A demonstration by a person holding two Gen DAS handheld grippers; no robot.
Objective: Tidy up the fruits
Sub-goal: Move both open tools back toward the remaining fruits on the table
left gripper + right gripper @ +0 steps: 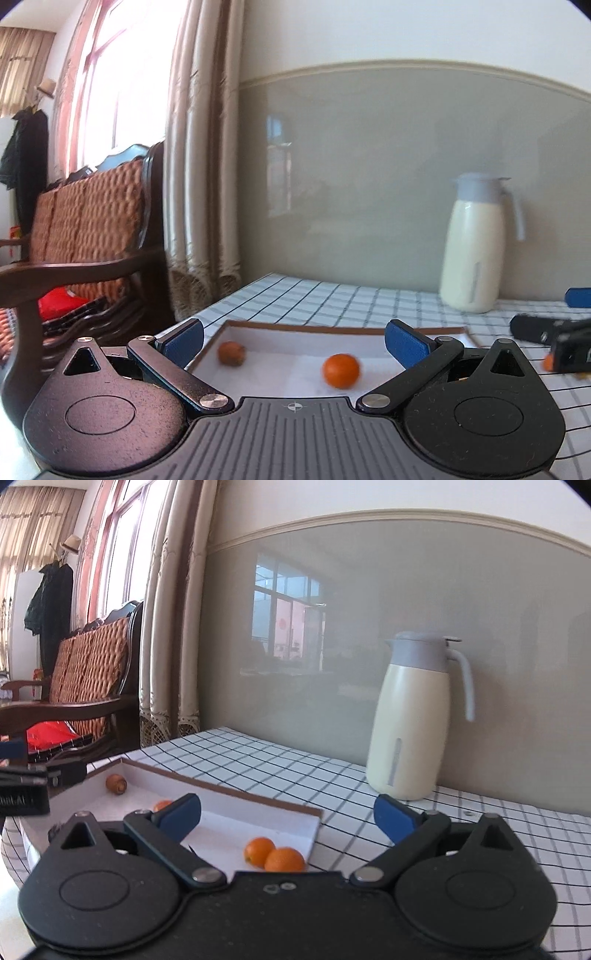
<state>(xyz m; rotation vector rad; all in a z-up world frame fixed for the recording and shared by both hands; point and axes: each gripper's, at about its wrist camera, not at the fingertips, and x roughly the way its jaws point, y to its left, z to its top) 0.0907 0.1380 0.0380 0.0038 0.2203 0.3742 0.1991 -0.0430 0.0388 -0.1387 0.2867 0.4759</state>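
Claws (293,341) (288,818) agape w/ checked tablecloth (258,764), curtain (166,627) beyond.

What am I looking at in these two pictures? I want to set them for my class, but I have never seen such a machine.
A person holds two hand grippers; each carries a camera looking along its blue-padded fingers. One picture is from the left gripper, the other from the right gripper. Both are open and hold nothing. On the checked tablecloth lies a shallow white tray with small orange fruits inside. A cream jug stands by the wall.
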